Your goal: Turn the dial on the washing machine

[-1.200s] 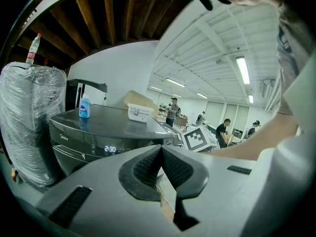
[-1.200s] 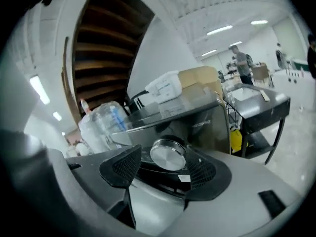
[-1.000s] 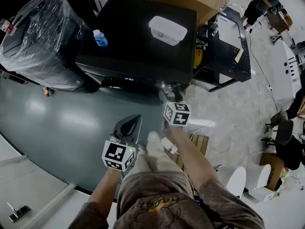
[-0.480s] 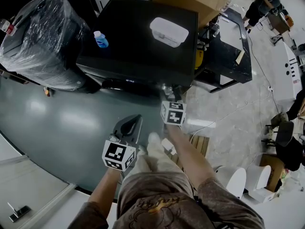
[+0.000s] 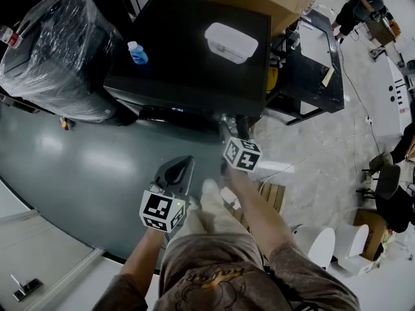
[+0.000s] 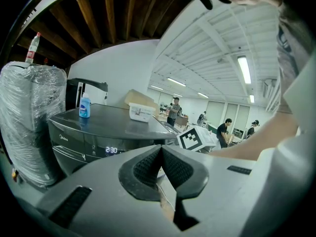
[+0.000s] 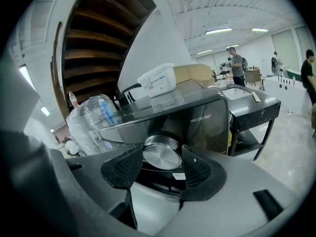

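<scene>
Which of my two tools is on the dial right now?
The right tool: its jaws, just closing, clamp the silver dial. The left tool is shut and empty, back from the washing machine.

You stand on a glossy grey floor (image 5: 78, 167) that meets pale tiles (image 5: 324, 154) on your right. A black metal table (image 5: 311, 63) stands there. Strip lights (image 6: 244, 69) line the white ceiling (image 6: 207, 43).
</scene>
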